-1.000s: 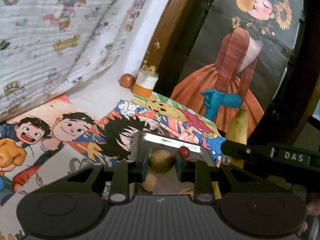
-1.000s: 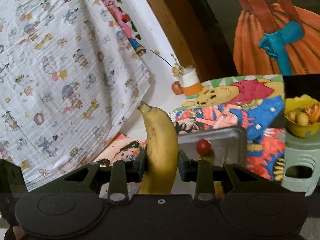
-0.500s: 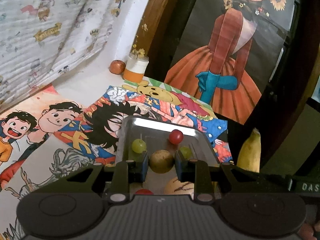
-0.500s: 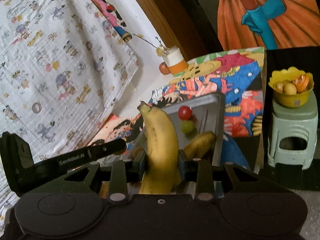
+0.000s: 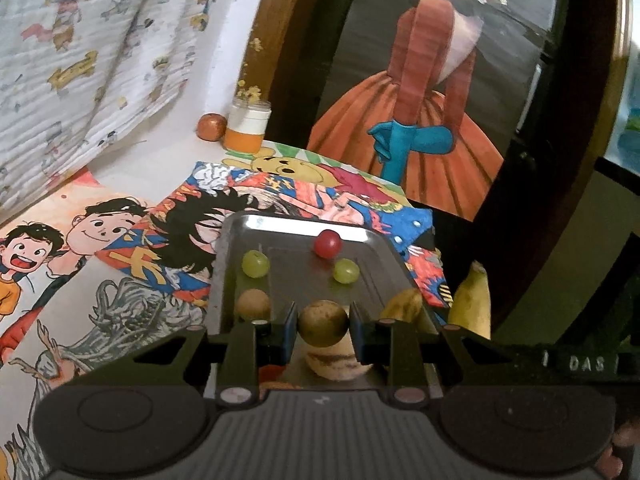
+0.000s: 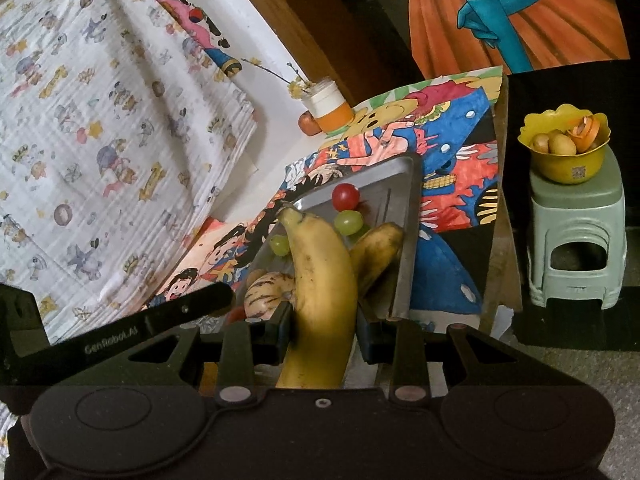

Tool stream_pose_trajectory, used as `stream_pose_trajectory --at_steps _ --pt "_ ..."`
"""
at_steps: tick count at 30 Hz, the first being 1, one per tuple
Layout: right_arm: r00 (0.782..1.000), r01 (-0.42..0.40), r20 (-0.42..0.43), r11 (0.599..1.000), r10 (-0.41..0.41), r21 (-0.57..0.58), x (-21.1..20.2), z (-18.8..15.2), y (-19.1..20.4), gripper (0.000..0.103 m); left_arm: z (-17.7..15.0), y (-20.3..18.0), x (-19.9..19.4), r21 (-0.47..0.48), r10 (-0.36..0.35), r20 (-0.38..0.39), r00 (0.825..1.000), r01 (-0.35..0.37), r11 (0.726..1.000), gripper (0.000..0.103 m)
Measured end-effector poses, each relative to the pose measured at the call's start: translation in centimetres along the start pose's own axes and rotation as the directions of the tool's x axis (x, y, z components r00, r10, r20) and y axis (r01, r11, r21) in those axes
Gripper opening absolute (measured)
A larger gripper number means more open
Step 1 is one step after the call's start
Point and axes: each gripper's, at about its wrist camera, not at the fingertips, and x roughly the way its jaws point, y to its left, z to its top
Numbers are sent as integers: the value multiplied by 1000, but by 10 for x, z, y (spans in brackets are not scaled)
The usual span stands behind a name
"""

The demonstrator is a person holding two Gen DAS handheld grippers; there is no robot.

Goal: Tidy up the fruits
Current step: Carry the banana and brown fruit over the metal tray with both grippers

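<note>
My left gripper (image 5: 323, 326) is shut on a small round brown fruit (image 5: 322, 322), held just above the near end of a metal tray (image 5: 304, 224). In the tray lie a red grape (image 5: 327, 243), two green grapes (image 5: 255, 263), another brown fruit (image 5: 253, 304), a striped pale melon (image 5: 338, 362) and a banana (image 5: 402, 305). My right gripper (image 6: 323, 332) is shut on a yellow banana (image 6: 320, 280), upright over the tray's (image 6: 406, 240) near right side; that banana (image 5: 471, 304) also shows at the right in the left wrist view.
The tray rests on colourful cartoon drawings (image 5: 120, 240) on a table. At the back stand a jar with an orange base (image 5: 247, 128) and a small reddish fruit (image 5: 210, 126). A yellow bowl of fruit (image 6: 564, 148) sits on a pale green stool (image 6: 576, 240) at the right. A patterned cloth (image 6: 100, 120) hangs at the left.
Both grippers have come forward and lower over the tray, each still holding its fruit. More of the tray's contents are now in sight.
</note>
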Motion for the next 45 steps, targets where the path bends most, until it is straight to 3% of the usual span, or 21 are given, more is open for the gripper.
stream_pose_trajectory --at_steps 14,28,45 --pt "1000 21 8 1000 -21 7 -1 1 -6 36 -18 -24 -4 84 -43 -72 997 49 995 31" --pt "1000 28 4 1000 -28 3 7 -1 -8 37 -30 -31 1 117 -29 -110 993 42 992 31" --pt "999 31 -17 1000 -31 -5 18 -1 -6 37 -26 -49 8 275 74 -166 983 -26 961 32"
